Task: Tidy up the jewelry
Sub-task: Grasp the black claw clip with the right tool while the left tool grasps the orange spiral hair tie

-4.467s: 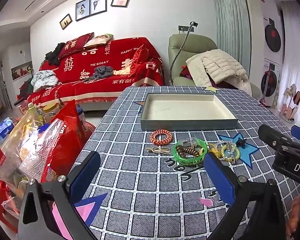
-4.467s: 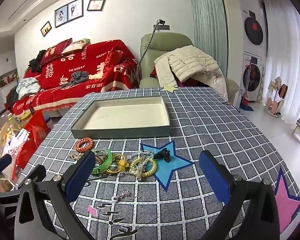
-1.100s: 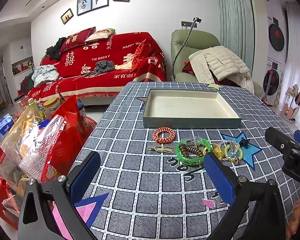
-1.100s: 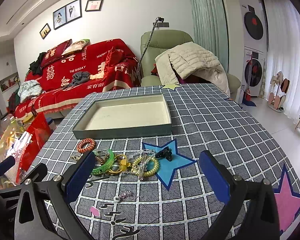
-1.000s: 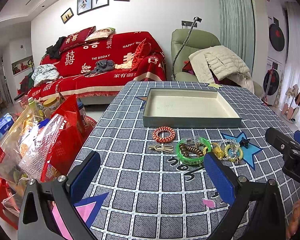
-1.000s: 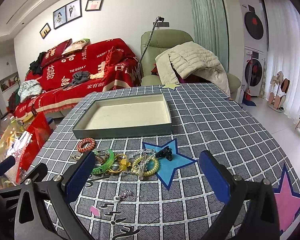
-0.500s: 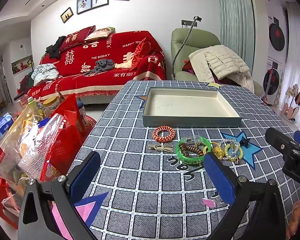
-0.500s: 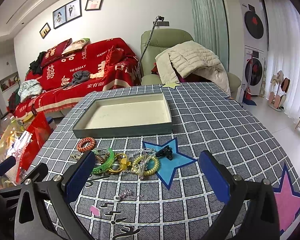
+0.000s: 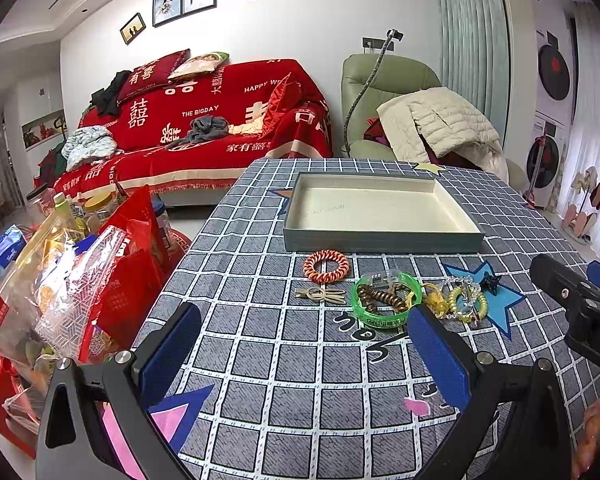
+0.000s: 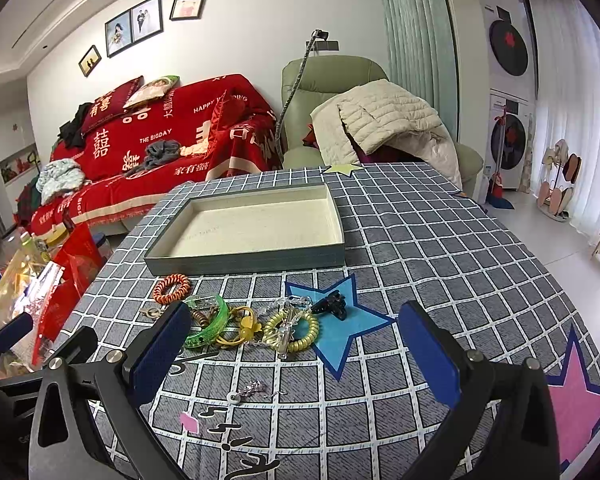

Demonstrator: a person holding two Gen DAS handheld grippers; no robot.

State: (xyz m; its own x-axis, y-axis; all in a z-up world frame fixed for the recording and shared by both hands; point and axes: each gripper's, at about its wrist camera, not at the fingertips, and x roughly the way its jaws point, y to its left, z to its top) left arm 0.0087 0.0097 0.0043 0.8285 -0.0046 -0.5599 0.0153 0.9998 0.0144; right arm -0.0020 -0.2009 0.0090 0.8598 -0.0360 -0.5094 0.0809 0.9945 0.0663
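While both tools hover low in frame: left gripper spread wide, empty | orange coil band centre | green bangle right of it, jewelry row below grey tray | right gripper spread wide, empty | black claw clip on blue star.

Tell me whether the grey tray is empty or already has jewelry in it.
Empty. The tray shows only its bare cream floor in both views; the jewelry pile lies on the tablecloth in front of it.
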